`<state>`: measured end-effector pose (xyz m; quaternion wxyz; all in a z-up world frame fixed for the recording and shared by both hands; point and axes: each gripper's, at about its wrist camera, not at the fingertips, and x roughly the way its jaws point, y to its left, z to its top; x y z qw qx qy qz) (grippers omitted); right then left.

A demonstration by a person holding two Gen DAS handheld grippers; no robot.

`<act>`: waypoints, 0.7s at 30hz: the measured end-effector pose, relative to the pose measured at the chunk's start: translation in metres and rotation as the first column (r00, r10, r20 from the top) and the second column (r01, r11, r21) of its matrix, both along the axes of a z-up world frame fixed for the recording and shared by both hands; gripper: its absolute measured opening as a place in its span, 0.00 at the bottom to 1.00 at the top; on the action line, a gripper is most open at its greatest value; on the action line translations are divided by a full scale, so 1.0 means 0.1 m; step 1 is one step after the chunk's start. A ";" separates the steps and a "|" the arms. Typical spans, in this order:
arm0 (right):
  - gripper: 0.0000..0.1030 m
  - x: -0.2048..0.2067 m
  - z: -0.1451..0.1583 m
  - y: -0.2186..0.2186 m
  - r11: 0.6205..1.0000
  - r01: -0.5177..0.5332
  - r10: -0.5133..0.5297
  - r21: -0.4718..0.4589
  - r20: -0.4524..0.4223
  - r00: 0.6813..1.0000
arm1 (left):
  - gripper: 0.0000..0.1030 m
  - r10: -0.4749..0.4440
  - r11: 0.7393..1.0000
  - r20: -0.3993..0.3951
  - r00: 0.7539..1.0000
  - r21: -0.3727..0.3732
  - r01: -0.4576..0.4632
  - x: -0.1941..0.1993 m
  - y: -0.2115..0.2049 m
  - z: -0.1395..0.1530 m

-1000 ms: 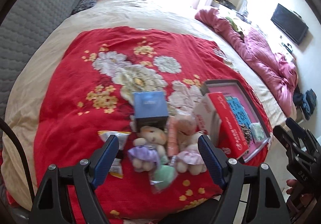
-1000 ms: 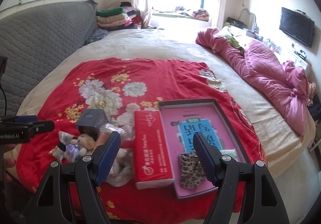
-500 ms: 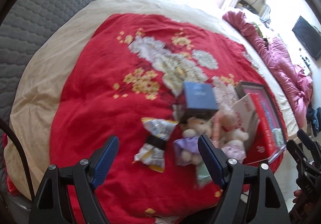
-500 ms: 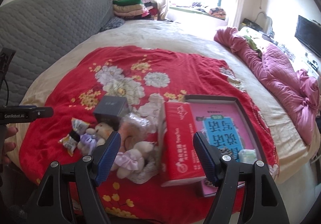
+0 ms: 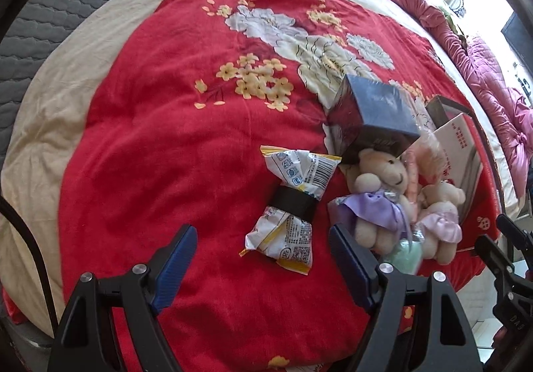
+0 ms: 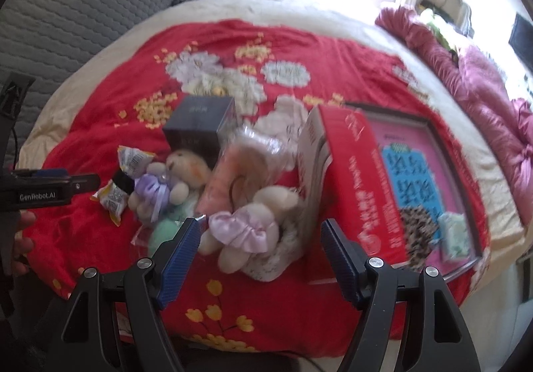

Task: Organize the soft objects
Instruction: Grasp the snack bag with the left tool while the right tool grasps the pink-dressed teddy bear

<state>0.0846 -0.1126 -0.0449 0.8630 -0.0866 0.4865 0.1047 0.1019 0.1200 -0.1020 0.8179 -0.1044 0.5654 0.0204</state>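
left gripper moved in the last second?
Yes. Left gripper has come down toward the red blanket: it spanned the bears before; now the snack packet sits between its open jaws and looks larger.

Left gripper [image 5: 263, 258]: jaws wide apart, nothing between the pads, above a red floral blanket [image 5: 160, 125]. A crumpled snack packet [image 5: 293, 202] with a black band lies just ahead. To its right, a bear in a lilac dress [image 5: 376, 195] leans against a dark blue box [image 5: 373, 119]; a second bear in pink [image 5: 439, 215] lies beside a red carton [image 5: 463, 152].
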 end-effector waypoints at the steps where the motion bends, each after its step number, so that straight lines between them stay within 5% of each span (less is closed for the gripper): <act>1: 0.73 0.02 -0.04 0.03 1.000 0.009 -0.009 -0.002 -0.010 1.000 | 0.78 -0.002 1.000 -0.003 1.000 0.001 0.002 0.02 0.00 -0.01; 15: 0.74 0.35 -0.51 0.26 0.992 0.108 -0.115 -0.058 -0.131 0.985 | 0.78 -0.035 0.999 -0.038 0.999 -0.008 0.035 0.20 -0.03 -0.31; 21: 0.55 0.42 -0.66 0.27 0.989 0.124 -0.134 -0.076 -0.151 0.979 | 0.78 -0.043 0.999 -0.049 0.998 -0.010 0.043 0.27 -0.07 -0.40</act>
